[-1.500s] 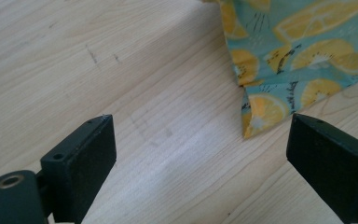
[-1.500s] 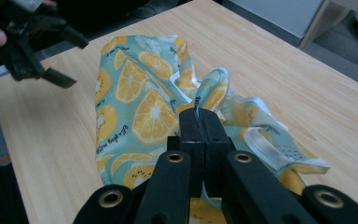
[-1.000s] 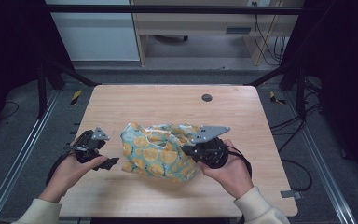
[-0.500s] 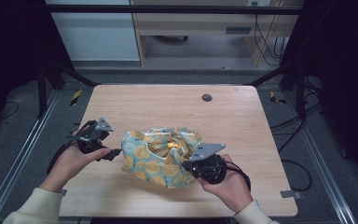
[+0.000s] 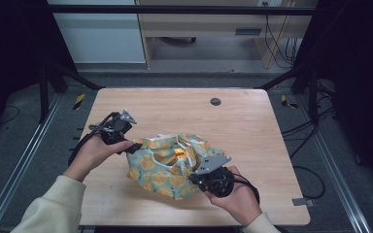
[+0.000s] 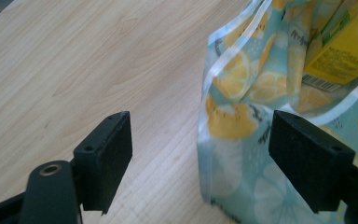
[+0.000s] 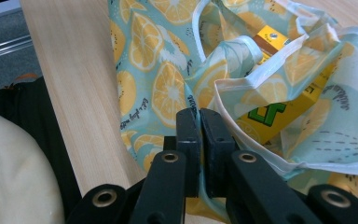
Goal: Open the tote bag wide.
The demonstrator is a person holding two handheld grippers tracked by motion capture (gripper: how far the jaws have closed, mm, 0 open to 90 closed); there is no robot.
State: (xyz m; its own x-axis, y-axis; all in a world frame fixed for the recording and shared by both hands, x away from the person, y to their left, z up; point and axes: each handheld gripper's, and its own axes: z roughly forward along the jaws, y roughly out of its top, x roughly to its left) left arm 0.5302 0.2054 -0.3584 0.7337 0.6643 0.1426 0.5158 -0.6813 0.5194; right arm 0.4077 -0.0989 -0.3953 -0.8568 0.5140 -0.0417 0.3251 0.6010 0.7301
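A teal cloth bag printed with lemon slices lies crumpled on the wooden table. A yellow carton rests inside it, also visible as the carton past the bag's white-trimmed rim. My right gripper is shut on the bag's fabric at its near right edge. My left gripper stands open at the bag's left edge, its jaws wide apart with the bag's corner between them, not pinched.
A small dark round grommet sits in the table near its far edge. Metal frame rails run along both sides of the table. Cables trail from both grippers off the near edge.
The left gripper moved right, up to the bag's left edge. The right gripper, holding the fabric, shifted toward the near edge, and the bag bunched up and opened.
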